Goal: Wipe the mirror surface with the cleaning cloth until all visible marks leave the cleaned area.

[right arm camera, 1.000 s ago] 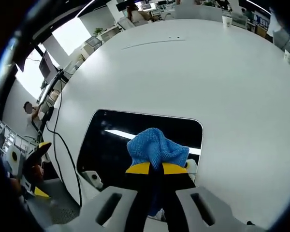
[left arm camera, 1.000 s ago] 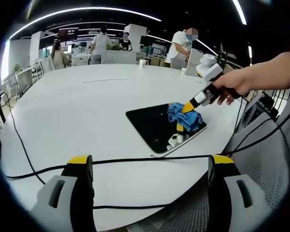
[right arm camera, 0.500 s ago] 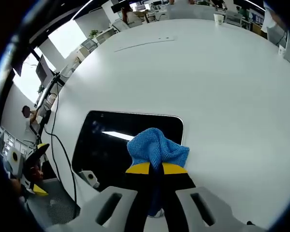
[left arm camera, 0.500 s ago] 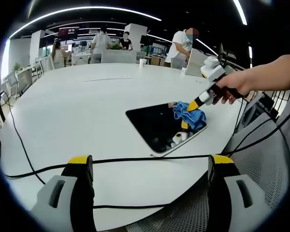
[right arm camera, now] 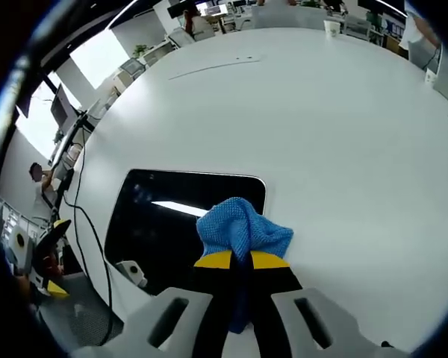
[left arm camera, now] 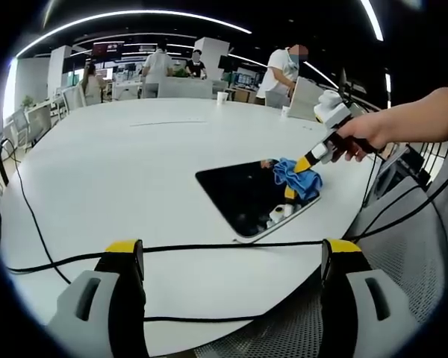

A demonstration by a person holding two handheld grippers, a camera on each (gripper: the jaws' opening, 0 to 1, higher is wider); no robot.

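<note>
My right gripper (right arm camera: 240, 259) is clamped tight on the blue cloth (right arm camera: 241, 227), pressing it on the mirror's (right arm camera: 168, 224) corner at 3 o'clock in the right gripper view. The mirror lies flat on the white counter (left arm camera: 119, 171). My left gripper (left arm camera: 231, 253) hangs wide apart and empty at 6 o'clock, over a black cable (left arm camera: 209, 246).
</note>
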